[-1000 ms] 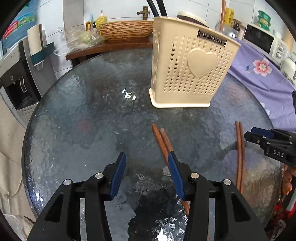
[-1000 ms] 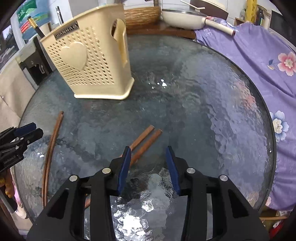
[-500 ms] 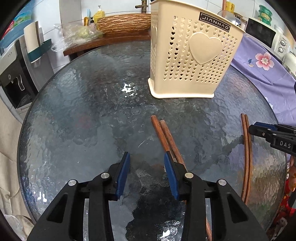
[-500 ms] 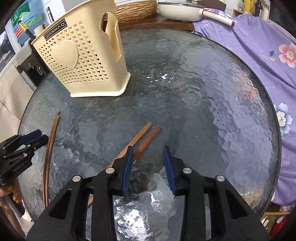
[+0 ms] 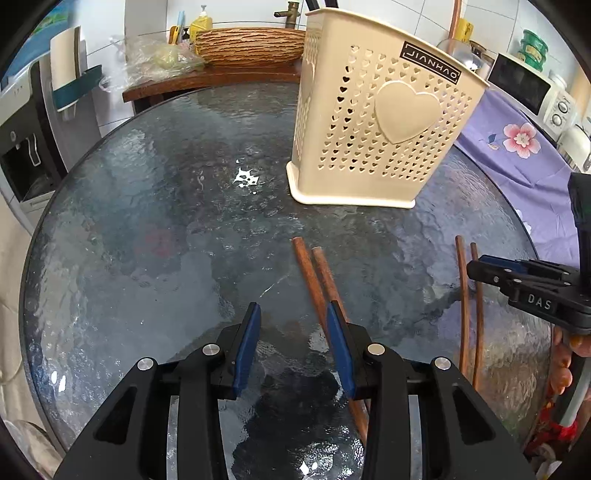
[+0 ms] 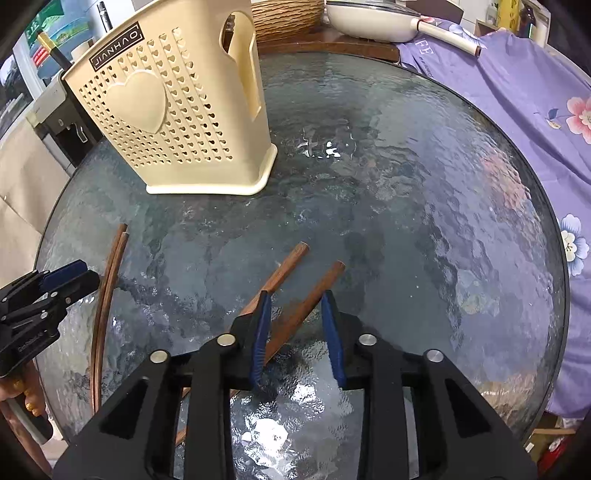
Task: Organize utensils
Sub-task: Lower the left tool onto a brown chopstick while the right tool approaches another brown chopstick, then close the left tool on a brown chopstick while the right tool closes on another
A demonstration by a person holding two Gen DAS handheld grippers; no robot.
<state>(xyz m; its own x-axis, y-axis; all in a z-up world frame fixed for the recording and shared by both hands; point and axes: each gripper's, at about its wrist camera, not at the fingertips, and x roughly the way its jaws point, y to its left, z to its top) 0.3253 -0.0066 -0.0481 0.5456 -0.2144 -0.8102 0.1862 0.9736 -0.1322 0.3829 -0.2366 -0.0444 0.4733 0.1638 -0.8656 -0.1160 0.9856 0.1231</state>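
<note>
Two pairs of brown wooden chopsticks lie on a round glass table [image 5: 147,229]. My left gripper [image 5: 293,314] is open, with one pair [image 5: 316,273] running under its right finger. My right gripper [image 6: 293,301] is open and low over the other pair [image 6: 291,266]; one stick lies between its fingers, the other runs under the left finger. A cream perforated utensil holder [image 5: 380,136] with a heart stands upright beyond, also in the right wrist view [image 6: 173,118]. Each gripper shows in the other's view, the right [image 5: 517,284] and the left [image 6: 40,291].
A purple floral cloth [image 6: 524,96] covers the surface right of the table. A white pan [image 6: 373,18] and a woven basket [image 5: 251,44] sit on a wooden shelf behind. A water dispenser [image 5: 26,147] stands at the left, a microwave [image 5: 528,85] at the right.
Both grippers have narrowed their opening somewhat and moved forward and lower toward the chopsticks. The right gripper now straddles one stick of its pair.
</note>
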